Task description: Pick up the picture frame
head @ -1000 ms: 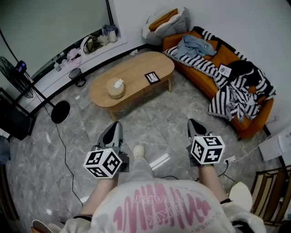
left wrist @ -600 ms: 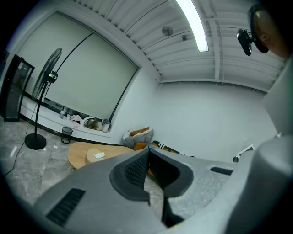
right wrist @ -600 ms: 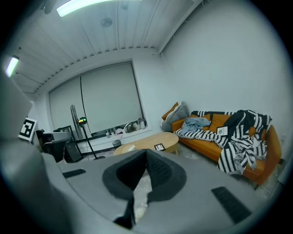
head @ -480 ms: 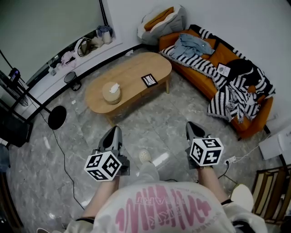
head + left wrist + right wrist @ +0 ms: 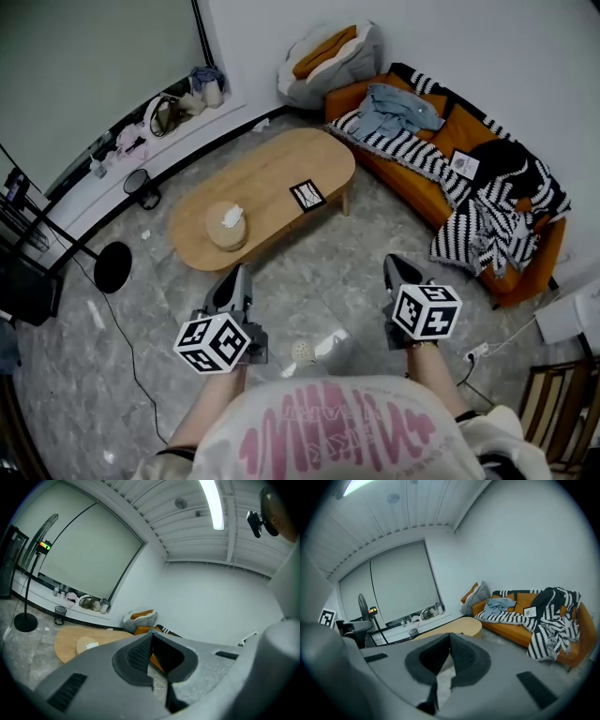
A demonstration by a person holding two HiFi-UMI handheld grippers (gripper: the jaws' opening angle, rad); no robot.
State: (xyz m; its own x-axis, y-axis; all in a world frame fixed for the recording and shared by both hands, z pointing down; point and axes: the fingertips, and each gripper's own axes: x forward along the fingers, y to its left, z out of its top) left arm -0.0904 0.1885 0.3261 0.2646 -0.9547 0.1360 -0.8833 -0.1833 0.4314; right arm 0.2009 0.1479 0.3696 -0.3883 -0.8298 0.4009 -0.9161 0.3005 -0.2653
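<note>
The picture frame (image 5: pixel 307 194), small, dark-rimmed and lying flat, rests on the right half of the oval wooden table (image 5: pixel 272 169). My left gripper (image 5: pixel 234 279) hangs over the stone floor just short of the table's near edge, its jaws together with nothing between them. My right gripper (image 5: pixel 395 266) is level with it, to the right of the table, also shut and empty. In the left gripper view the left gripper (image 5: pixel 150 635) points at the table (image 5: pixel 68 641). The right gripper (image 5: pixel 450 636) faces the table's end (image 5: pixel 461 626). The frame shows in neither gripper view.
A round tissue holder (image 5: pixel 228 226) sits on the table's left half. An orange sofa (image 5: pixel 424 180) piled with striped blankets and clothes lines the right wall. A fan's base (image 5: pixel 112 266) and a bin (image 5: pixel 139 183) stand at left. A power strip (image 5: pixel 478 352) lies at right.
Both grippers have been carried forward toward the table, which now lies closer to their tips. Their jaws stay together as before.
</note>
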